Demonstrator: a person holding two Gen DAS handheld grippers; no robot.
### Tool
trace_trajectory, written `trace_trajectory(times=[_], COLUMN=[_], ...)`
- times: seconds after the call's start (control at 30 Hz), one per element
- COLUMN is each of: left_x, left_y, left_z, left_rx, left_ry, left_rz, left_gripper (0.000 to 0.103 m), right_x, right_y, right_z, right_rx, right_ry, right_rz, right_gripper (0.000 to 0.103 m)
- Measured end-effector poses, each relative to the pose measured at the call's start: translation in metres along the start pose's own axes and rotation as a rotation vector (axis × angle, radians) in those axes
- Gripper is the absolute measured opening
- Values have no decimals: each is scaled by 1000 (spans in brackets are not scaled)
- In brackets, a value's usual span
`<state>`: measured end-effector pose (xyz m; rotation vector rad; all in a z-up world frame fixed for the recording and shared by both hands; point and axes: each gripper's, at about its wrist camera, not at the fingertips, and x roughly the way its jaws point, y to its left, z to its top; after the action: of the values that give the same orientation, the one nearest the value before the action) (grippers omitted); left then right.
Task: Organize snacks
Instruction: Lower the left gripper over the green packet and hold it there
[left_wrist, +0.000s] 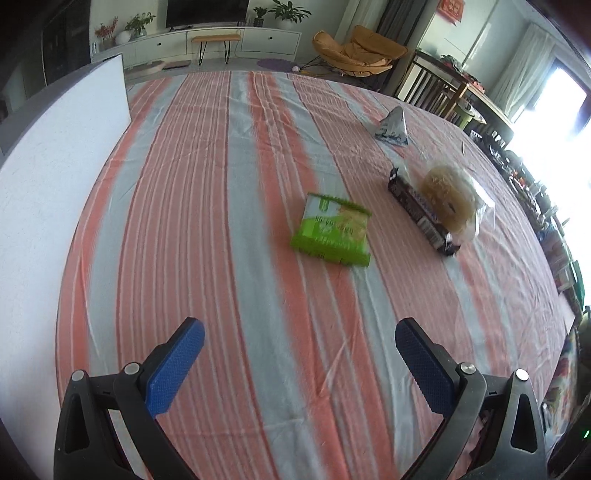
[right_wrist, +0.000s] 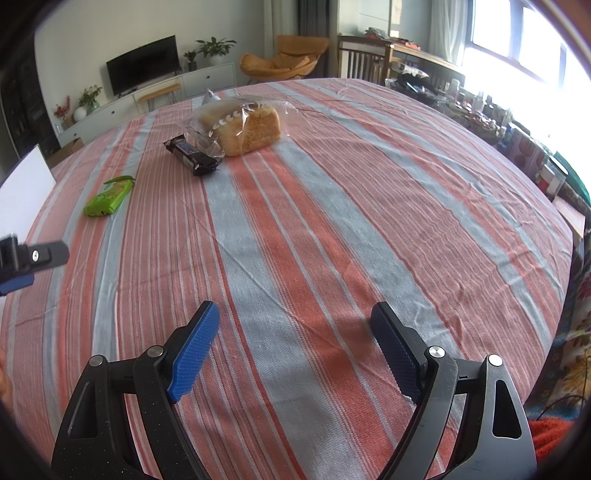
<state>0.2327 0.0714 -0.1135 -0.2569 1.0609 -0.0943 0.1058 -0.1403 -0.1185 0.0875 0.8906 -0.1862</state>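
Note:
A green snack packet (left_wrist: 330, 230) (right_wrist: 108, 197) lies flat on the striped tablecloth (left_wrist: 221, 221) (right_wrist: 332, 221). To its right a dark chocolate bar (left_wrist: 421, 212) (right_wrist: 192, 153) rests against a bagged loaf of bread (left_wrist: 448, 197) (right_wrist: 243, 129). A small silver pyramid-shaped packet (left_wrist: 391, 125) (right_wrist: 210, 96) stands farther back. My left gripper (left_wrist: 299, 332) hovers open over the cloth, short of the green packet, holding nothing. My right gripper (right_wrist: 295, 314) is open and empty above the near cloth, well short of the snacks. The left gripper's fingertip (right_wrist: 16, 282) shows at the right wrist view's left edge.
A white box (left_wrist: 55, 177) (right_wrist: 26, 195) stands at the table's left edge. Beyond the table are a TV cabinet (right_wrist: 147, 96), an orange lounge chair (left_wrist: 354, 51), wooden chairs (left_wrist: 432, 81) and a cluttered shelf under the windows (right_wrist: 480, 110).

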Motion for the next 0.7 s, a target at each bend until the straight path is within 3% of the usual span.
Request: trace_trajectory(times=[0.07,0.17,0.27,0.3,0.37,0.4,0.53,0.7], left_x=[9,37,64,66,60,55,35,1], left_y=[-13,-35,-47,-46,-38,-33,-13,4], left_z=[24,50,55,55,57,57,42,-12], left_rx=[24,164,292,303,272,247,156,115], left_ry=[2,75,133,125,72,52,44,17], left_rz=[2,70,150,144,142,141,134,125], left_gripper=[101,101,97,92,72,48,49,49], right_x=[0,0,0,0,0,1,0,1], right_y=[0,0,0,0,0,0,1,1], right_z=[0,0,0,0,0,0,1,2], right_rx=[-1,-1,0,0,-1,-1,-1,0], right_ry=[0,0,0,0,0,0,0,-1], right_rz=[0,1,1,2,2,3,3,2], right_gripper=[86,87,87,87,88,88,88,89])
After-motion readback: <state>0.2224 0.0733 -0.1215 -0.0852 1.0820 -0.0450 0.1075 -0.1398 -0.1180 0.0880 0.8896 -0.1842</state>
